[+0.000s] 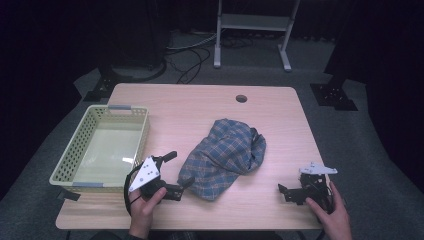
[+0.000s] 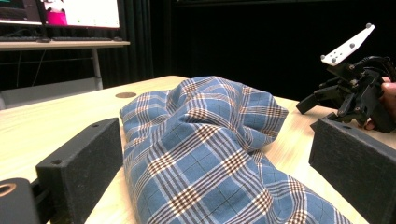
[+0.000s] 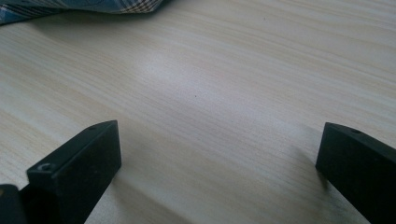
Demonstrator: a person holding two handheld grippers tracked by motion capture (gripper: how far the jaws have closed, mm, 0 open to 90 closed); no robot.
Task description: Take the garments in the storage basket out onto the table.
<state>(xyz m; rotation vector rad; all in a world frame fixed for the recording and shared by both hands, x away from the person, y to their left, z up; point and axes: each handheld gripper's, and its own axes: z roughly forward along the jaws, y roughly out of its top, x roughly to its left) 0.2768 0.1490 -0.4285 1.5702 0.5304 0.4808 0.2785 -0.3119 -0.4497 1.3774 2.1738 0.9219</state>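
Left tongs [image 1: 178, 171] spread wide around blue plaid cloth's [image 1: 225, 156] near end; right tongs [image 1: 285, 191] spread over bare table [image 1: 200, 105], clear of cloth.

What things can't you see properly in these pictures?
- What kind of garment the plaid cloth is: it lies crumpled in the high view, and the bottom edge cuts it off in the left gripper view.
- The screen in the left gripper view: the top edge cuts it off, and it is too small to read.
- The basket's near inside wall: its own rim hides it in the high view.
- The person: the bottom edge cuts off all but the hands.
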